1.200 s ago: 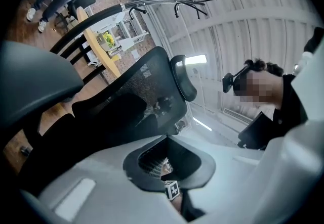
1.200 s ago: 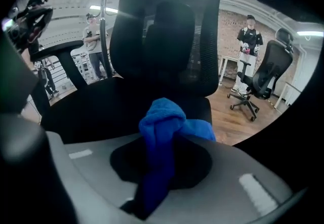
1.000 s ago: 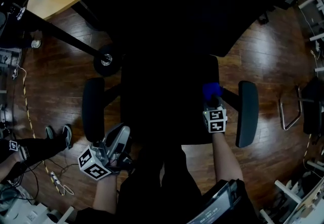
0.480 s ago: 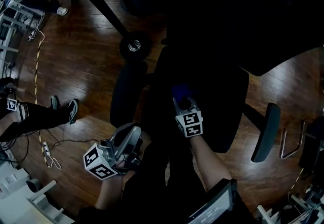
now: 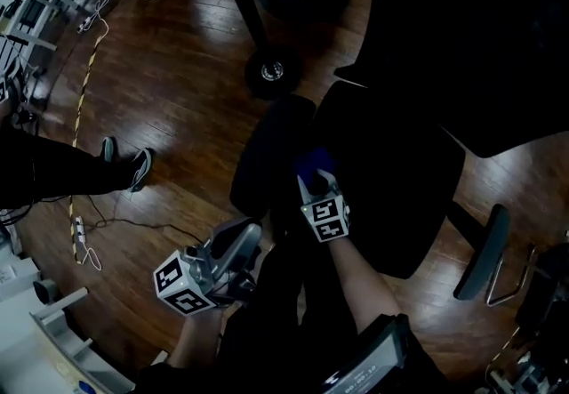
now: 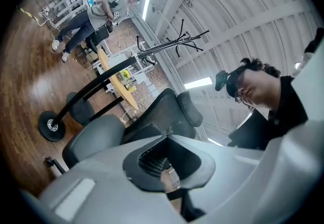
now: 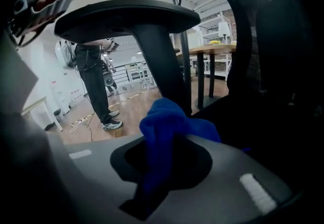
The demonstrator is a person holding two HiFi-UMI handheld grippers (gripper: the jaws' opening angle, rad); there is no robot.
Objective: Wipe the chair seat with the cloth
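Clamps a bunched blue cloth (image 7: 163, 117) tight in the right hand-held gripper (image 5: 316, 180), down at the left edge of the black chair seat (image 5: 391, 192), just beside the left armrest (image 5: 267, 152); cannot tell whether cloth and seat touch. Holds the left hand-held gripper (image 5: 240, 241) off the chair over the wooden floor (image 5: 178, 108), jaws together on nothing, tilted up toward the backrest (image 6: 162, 114). Farther out, shows a wooden-topped surface (image 6: 119, 84), a coat stand (image 6: 179, 46) and a standing person (image 7: 93, 74).
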